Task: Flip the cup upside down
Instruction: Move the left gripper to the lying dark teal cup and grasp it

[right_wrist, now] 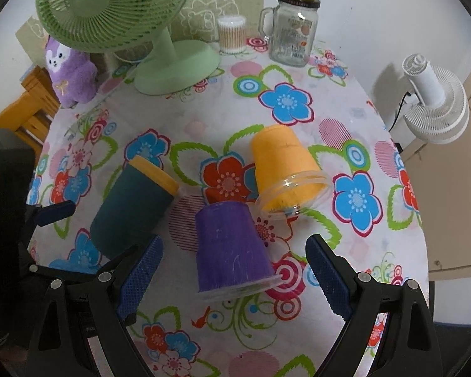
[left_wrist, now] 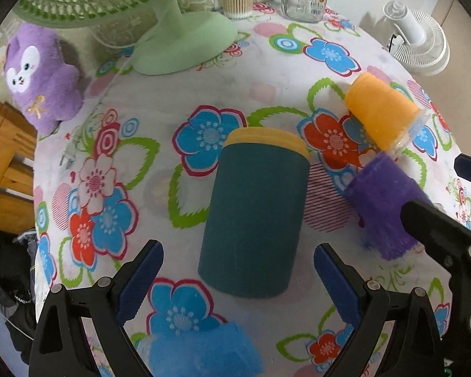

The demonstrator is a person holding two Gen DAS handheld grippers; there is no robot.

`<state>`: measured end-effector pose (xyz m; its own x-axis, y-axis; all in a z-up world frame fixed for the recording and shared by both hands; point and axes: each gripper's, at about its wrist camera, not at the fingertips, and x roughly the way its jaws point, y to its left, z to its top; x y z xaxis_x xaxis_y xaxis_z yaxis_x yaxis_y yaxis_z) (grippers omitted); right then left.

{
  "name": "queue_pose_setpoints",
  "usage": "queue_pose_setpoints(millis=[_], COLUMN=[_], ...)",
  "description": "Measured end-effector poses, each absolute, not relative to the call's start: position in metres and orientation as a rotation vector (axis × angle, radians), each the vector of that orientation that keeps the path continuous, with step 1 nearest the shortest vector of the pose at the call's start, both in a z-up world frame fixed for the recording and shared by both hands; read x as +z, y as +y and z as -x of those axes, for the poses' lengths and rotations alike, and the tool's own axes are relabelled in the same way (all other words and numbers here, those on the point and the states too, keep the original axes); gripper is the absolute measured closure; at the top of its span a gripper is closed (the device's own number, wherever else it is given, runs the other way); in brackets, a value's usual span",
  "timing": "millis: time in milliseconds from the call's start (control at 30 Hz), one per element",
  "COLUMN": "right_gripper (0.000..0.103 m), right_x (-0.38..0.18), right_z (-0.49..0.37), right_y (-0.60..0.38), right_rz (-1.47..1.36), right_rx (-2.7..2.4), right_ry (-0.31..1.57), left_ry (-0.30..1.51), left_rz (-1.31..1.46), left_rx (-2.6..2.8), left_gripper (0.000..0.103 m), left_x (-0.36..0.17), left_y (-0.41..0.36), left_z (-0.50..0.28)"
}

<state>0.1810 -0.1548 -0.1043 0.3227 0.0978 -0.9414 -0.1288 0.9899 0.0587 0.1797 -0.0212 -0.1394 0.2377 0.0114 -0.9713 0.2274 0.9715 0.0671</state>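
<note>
From the left wrist we see our left gripper spread open before the teal cup; from the right wrist, our right gripper stands open around the upside-down purple cup; the orange cup lies tilted behind.

Purple cup: the purple plastic cup stands upside down, tilted a bit, between the open blue fingers of the right gripper.
Orange cup: the orange plastic cup lies on its side.
Teal cup: the dark teal cup with a yellow bottom is upside down, to the left.
Table: flowery tablecloth.

Flowered table: three cups, fan.
</note>
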Motion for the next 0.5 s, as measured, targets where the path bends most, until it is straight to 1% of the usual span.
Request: queue_pose_setpoints(millis=[100, 200, 267, 300, 367, 500], right_gripper=[0.009, 0.009, 0.009, 0.009, 0.009, 0.009], right_x=[-0.110, -0.114, -0.117, -0.118, -0.120, -0.122], right_z=[-0.183, -0.184, -0.184, -0.185, -0.185, -0.185], right_y=[-0.155, -0.155, -0.155, -0.155, -0.156, -0.158], right_rz=[0.035, 0.036, 0.040, 0.042, 0.044, 0.044], right_rx=[0.147, 0.148, 0.149, 0.149, 0.148, 0.145], right_ry=[1.245, 1.256, 1.260, 1.261, 1.267, 1.276], left_ry=[1.352, 1.382, 1.392, 1.393, 1.396, 1.355], left_rz=[-0.196, -0.193, -0.188, -0.186, -0.184, -0.190], left_rx=[-0.155, -0.150, -0.154, -0.156, -0.161, -0.158], left_gripper=[0.007, 0.013, 0.022, 0.024, 0.031, 0.032], left_x=[-0.151, -0.161, -0.166, -0.168, -0.172, -0.171], left_y=[-0.021, -0.022, -0.023, -0.024, -0.027, -0.033], left_z=[-0.187, -0.192, -0.194, -0.195, -0.196, -0.194])
